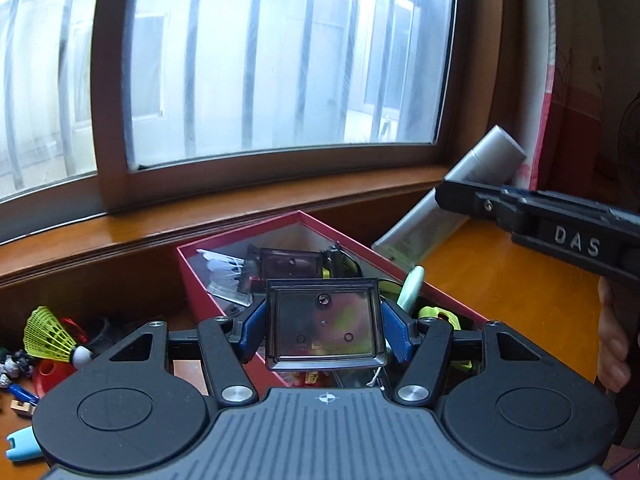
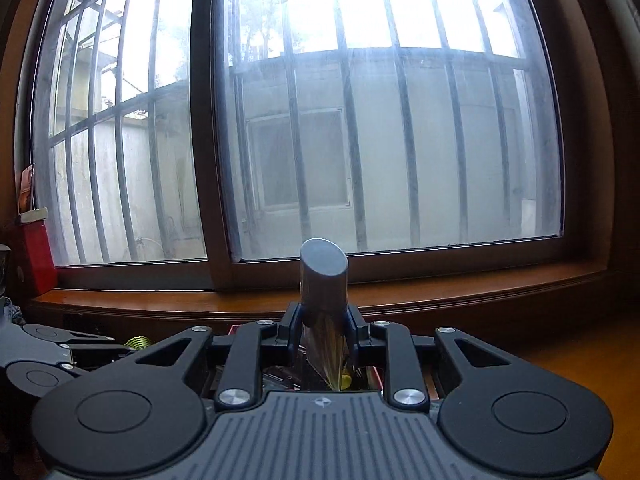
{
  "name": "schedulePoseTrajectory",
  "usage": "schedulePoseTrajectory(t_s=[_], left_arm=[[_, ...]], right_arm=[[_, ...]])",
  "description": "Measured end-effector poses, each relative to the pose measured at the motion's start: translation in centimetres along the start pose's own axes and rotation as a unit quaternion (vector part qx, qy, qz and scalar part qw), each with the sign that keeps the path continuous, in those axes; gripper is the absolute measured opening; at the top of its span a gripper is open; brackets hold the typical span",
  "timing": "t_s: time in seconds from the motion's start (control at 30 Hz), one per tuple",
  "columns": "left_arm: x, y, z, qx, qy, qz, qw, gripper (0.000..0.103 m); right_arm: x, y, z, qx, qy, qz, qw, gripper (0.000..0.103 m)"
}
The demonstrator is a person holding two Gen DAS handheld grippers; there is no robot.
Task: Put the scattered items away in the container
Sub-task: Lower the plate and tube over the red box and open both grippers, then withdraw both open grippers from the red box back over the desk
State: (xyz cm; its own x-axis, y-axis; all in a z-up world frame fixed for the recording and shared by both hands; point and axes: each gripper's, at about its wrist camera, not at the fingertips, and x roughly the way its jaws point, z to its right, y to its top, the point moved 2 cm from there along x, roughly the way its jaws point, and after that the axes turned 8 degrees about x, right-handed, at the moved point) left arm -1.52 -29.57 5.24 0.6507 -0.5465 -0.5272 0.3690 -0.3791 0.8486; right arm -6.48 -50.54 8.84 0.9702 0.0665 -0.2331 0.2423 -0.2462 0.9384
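Left tongs point(image 1: 324, 326) clamp a smoky clear plastic case point(image 1: 325, 328) above the red box point(image 1: 192, 276), which sits on the bench point(image 1: 500, 280) below the window sill. Right tongs point(image 2: 323, 330) grip a silver tube point(image 2: 323, 280) over that box.

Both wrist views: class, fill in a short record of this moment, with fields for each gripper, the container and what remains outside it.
left gripper: shut on a smoky clear square case, over the box
right gripper: shut on a silver tube, cap end pointing up
container: red box, open, already holding items
still outside: yellow shuttlecock and small toys, left of the box
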Motion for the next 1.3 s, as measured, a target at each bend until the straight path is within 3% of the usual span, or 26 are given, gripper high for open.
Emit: schedulePoseTrajectory(t_s=[0.3, 0.7, 0.8, 0.87, 0.93, 1.1, 1.3], left_arm=[[1.8, -0.4, 0.0, -0.005, 0.009, -0.02, 0.9997, 0.061], [3.4, -0.8, 0.1, 0.013, 0.016, -0.039, 0.999, 0.061], [3.3, -0.8, 0.1, 0.019, 0.015, -0.037, 0.999, 0.066], [3.2, -0.8, 0.1, 0.022, 0.015, -0.035, 0.999, 0.072], [3.0, -0.7, 0.2, 0.022, 0.013, -0.032, 0.9992, 0.074], [2.5, -0.7, 0.3, 0.024, 0.014, -0.027, 0.9992, 0.078], [1.3, -1.0, -0.2, 0.006, 0.017, -0.021, 0.9996, 0.086]], right_arm=[[6.1, 1.0, 0.4, -0.022, 0.028, -0.009, 0.999, 0.025], [16.3, 0.1, -1.0, -0.079, 0.045, -0.073, 0.993, 0.025], [17.4, -0.2, -1.0, -0.08, 0.038, -0.09, 0.992, 0.026], [18.1, -0.4, -1.0, -0.08, 0.033, -0.1, 0.991, 0.033], [17.4, -0.4, -1.3, -0.088, 0.031, -0.093, 0.991, 0.05], [15.1, -0.3, -2.0, -0.116, 0.028, -0.086, 0.989, 0.052], [11.2, -0.4, -2.6, -0.122, 0.023, -0.083, 0.989, 0.066]])
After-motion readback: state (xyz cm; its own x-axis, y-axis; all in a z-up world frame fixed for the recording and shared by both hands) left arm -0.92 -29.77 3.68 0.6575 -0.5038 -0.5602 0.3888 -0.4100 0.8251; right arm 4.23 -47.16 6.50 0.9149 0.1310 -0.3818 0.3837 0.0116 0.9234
